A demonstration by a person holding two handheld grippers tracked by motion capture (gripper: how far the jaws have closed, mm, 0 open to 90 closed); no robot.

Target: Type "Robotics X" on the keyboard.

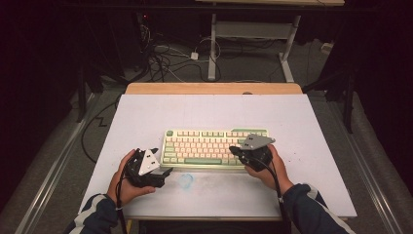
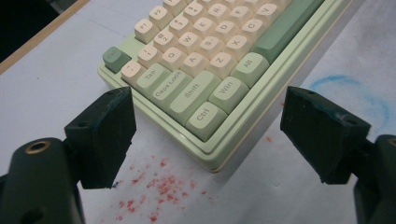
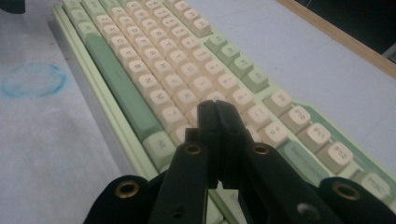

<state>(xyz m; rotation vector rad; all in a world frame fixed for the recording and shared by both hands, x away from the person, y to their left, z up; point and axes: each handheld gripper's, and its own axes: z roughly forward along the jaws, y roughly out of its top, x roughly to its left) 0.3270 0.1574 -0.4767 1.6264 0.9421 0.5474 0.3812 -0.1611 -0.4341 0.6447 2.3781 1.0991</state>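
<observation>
So far little looks done: the keyboard (image 1: 214, 147) lies mid-table; the right gripper (image 3: 215, 109), jaws pressed together, hovers over its right keys, while the left gripper (image 2: 208, 123) gapes at its near-left corner.

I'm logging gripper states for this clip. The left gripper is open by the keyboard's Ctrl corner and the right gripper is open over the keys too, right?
Not quite: the right gripper is shut, its jaws pressed together over the keyboard, as the right gripper view shows. The left gripper is indeed open by the Ctrl corner.
</observation>
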